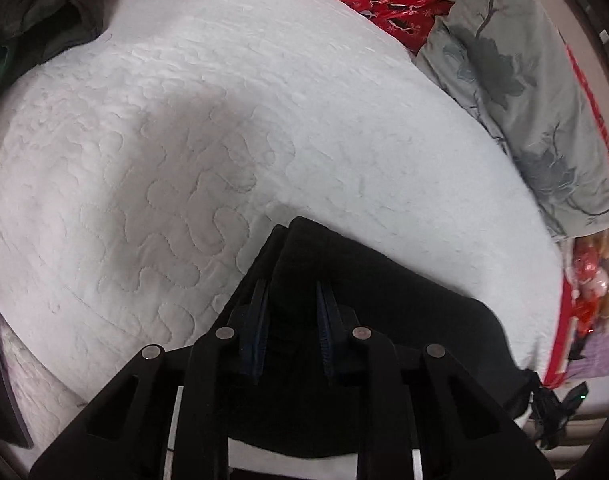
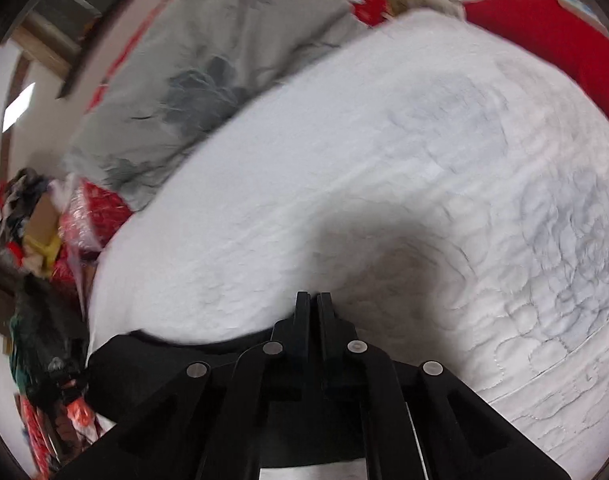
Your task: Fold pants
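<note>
Pinching black pants (image 1: 384, 300) in my left gripper (image 1: 292, 300), jaws clenched on a raised fold. Right gripper (image 2: 313, 308) jaws clenched, apparently empty, just beyond the pants' edge. Pants lie at the bed (image 1: 184, 140)'s near edge; grey pillow (image 1: 516, 92) farther off.

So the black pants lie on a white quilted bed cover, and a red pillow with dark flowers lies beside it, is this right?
Not quite. The pillow is grey-green with dark flowers, not red; the left wrist view shows it clearly. The black pants do lie on the white quilted bed cover.
</note>
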### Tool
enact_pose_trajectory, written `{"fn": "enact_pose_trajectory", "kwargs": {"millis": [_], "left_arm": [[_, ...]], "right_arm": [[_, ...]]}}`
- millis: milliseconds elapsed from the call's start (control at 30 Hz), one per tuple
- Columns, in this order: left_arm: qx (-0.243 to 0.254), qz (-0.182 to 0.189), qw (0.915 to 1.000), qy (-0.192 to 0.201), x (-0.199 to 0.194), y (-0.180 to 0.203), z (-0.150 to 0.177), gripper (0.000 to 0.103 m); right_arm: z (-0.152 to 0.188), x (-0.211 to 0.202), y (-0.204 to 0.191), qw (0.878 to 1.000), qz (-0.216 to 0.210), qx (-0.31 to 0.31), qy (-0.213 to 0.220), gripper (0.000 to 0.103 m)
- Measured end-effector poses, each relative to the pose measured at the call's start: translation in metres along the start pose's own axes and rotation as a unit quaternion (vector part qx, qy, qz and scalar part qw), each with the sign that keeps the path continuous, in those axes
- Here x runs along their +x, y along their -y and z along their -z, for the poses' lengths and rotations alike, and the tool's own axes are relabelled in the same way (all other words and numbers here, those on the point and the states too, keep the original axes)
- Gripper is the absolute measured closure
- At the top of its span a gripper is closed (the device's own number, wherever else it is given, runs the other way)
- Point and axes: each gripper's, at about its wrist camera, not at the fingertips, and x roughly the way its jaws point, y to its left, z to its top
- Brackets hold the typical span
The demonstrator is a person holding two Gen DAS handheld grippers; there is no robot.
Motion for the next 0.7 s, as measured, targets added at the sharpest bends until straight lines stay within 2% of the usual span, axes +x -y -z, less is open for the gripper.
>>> {"fn": "enact_pose_trajectory", "kwargs": {"millis": [100, 167, 233, 267, 300, 367, 433, 467, 533, 567, 600, 667, 700], "left_arm": [[-0.008, 0.009, 0.9999, -0.005, -0.003, -0.002, -0.001, 0.080], [-0.021, 0.036, 0.9990, -0.015, -0.007, -0.011, -0.003, 0.079], [-0.047, 0.068, 0.9962, -0.027, -0.008, -0.020, -0.003, 0.077], [-0.059, 0.079, 0.9947, -0.031, -0.007, -0.023, -0.003, 0.076], [-0.068, 0.086, 0.9934, -0.034, -0.006, -0.025, -0.003, 0.076], [-0.078, 0.095, 0.9918, -0.037, -0.003, -0.023, -0.002, 0.075], [-0.070, 0.083, 0.9934, -0.036, -0.003, -0.018, 0.000, 0.075], [-0.063, 0.074, 0.9947, -0.033, -0.004, -0.016, 0.001, 0.075], [-0.043, 0.050, 0.9976, -0.023, -0.005, -0.011, 0.005, 0.075], [-0.036, 0.039, 0.9984, -0.020, -0.004, -0.008, 0.006, 0.075], [-0.032, 0.028, 0.9990, -0.017, -0.003, -0.006, 0.007, 0.075], [-0.027, 0.014, 0.9994, -0.015, -0.004, -0.004, 0.009, 0.075], [-0.030, 0.011, 0.9994, -0.014, -0.007, -0.003, 0.010, 0.075]], "right_arm": [[0.003, 0.003, 0.008, 1.000, 0.017, 0.009, -0.001, 0.094], [0.004, -0.001, 0.013, 1.000, 0.018, 0.016, 0.000, 0.093], [0.005, -0.006, 0.018, 1.000, 0.005, 0.028, -0.007, 0.087], [0.006, -0.008, 0.019, 0.999, -0.003, 0.035, -0.006, 0.072], [0.008, -0.010, 0.022, 0.999, -0.020, 0.044, -0.008, 0.050], [0.013, -0.010, 0.025, 0.998, -0.037, 0.056, -0.011, 0.037], [0.019, -0.009, 0.026, 0.997, -0.042, 0.061, -0.008, 0.038], [0.021, -0.011, 0.025, 0.998, -0.038, 0.055, -0.007, 0.042], [0.024, -0.019, 0.020, 0.999, -0.035, 0.037, -0.001, 0.067], [0.027, -0.022, 0.017, 0.999, -0.030, 0.027, 0.001, 0.088], [0.030, -0.023, 0.014, 1.000, -0.012, 0.007, -0.001, 0.094], [0.034, -0.018, 0.014, 0.999, 0.036, -0.022, -0.012, 0.094], [0.035, -0.015, 0.018, 0.998, 0.052, -0.028, -0.016, 0.098]]}}
